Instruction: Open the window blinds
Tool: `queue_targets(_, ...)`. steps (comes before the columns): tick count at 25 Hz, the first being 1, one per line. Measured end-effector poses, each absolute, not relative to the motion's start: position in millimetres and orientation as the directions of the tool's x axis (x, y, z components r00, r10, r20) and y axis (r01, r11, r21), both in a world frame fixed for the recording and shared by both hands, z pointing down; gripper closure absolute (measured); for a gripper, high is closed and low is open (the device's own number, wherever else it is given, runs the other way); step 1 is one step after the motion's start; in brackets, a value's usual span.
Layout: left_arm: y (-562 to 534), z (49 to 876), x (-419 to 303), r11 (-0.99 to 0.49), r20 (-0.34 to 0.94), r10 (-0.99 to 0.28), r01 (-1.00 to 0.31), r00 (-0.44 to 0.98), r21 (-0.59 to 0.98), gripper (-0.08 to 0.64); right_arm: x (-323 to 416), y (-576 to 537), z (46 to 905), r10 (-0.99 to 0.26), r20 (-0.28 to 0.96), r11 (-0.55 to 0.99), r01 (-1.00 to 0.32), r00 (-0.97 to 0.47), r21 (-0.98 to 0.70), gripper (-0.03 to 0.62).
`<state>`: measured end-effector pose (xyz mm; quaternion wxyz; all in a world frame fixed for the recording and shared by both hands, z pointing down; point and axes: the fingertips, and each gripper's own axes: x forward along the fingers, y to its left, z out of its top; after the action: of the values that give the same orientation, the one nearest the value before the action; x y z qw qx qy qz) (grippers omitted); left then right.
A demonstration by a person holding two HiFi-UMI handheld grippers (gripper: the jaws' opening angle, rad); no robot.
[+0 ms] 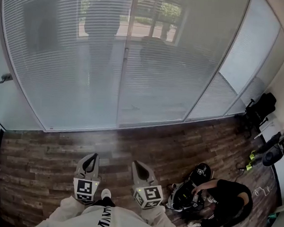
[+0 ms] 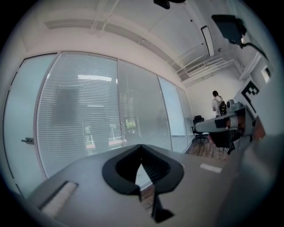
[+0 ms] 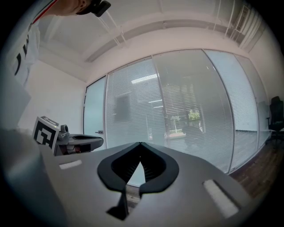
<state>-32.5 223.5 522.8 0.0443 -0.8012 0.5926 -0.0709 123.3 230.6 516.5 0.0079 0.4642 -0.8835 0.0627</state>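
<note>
**Item 1.** Left gripper [image 1: 91,160]: lower centre-left of the head view, held level and pointing at the window. In its own view the jaws meet tip to tip, with nothing between them.

**Item 2.** Right gripper [image 1: 139,167]: lower centre, just beside the left one but not touching it, aimed the same way. Its jaws are likewise pressed together and empty.

**Item 3.** Wood floor [image 1: 47,147]: a band of bare planks across the middle of the head view. It lies between both grippers and the window.

**Item 4.** Window blinds [image 1: 73,57]: these fill the upper half of the head view. They are lowered all the way, with the slats turned nearly flat. Greenery outside shows only dimly through them. They are well apart from both grippers, and neither touches them.

**Item 5.** Frame post [image 1: 125,61]: an upright at upper centre, dividing two blind panels. No cord, wand or knob can be made out from here.

**Item 6.** Door handle [image 1: 5,78]: at the left edge, on a plain panel beside the blinds.

**Item 7.** Person [image 1: 226,196]: crouched at lower right over dark bags, well clear of the window.

**Step in hand, as I judge it:** the approach. The blinds are untouched and nothing is gripped.

**Next move, as I judge it:**
- Close the remaining floor.
- Find whatever control tilts or raises the slats.
- Part one gripper's jaws before taking hold of it.
</note>
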Motion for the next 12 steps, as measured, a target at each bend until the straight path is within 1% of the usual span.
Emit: queue_targets(12,150,517,-70,-0.322,0.054,-0.947,-0.935,0.317,-0.149,0.560,85,154,516,-0.837,0.082,0.531,-0.840,-0.540,-0.111,0.592)
